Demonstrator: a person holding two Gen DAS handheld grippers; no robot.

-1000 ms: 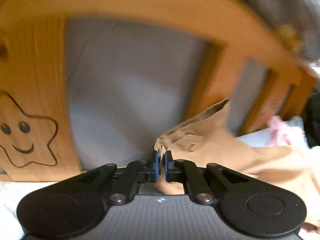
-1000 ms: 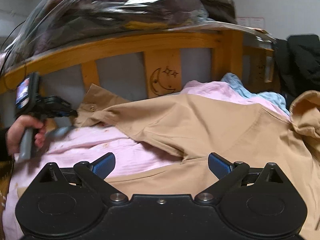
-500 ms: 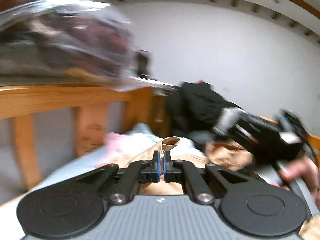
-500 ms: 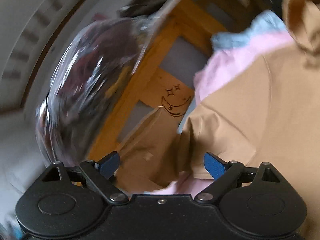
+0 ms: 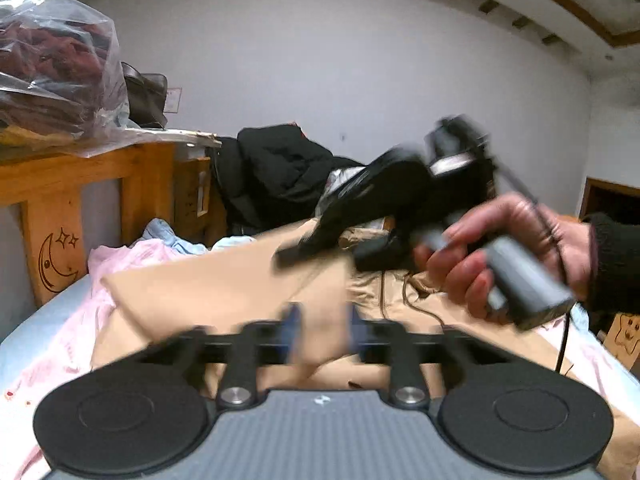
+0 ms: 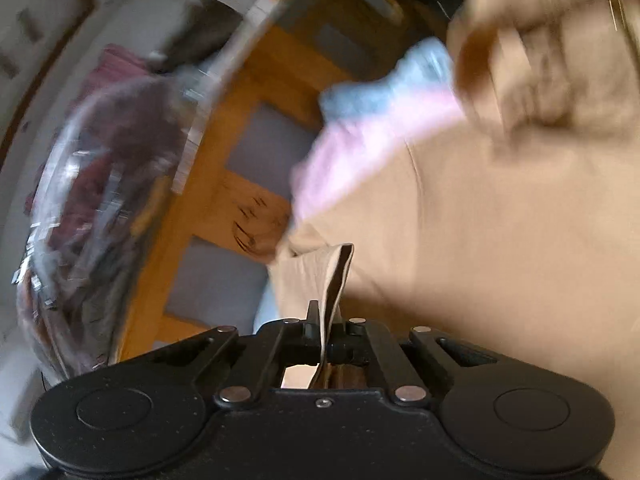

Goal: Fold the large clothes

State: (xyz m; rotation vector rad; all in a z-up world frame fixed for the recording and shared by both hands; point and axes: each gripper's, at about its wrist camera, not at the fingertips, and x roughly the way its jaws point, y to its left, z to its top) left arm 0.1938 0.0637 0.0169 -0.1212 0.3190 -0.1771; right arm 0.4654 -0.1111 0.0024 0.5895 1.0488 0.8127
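Tan garment (image 6: 480, 240) edge, seemingly pinched, in right gripper (image 6: 326, 338).

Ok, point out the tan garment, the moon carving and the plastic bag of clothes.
tan garment (image 5: 208, 280), left wrist view, on its flat folded panel.
moon carving (image 5: 54, 266), left wrist view, on the crescent on the wooden panel.
plastic bag of clothes (image 5: 60, 68), left wrist view, on its crinkled front.

The coat (image 5: 224, 280) lies on the bed sheet (image 5: 36, 336), with the wooden headboard (image 5: 52, 208) left and the plastic bag (image 5: 56, 68) on top of it
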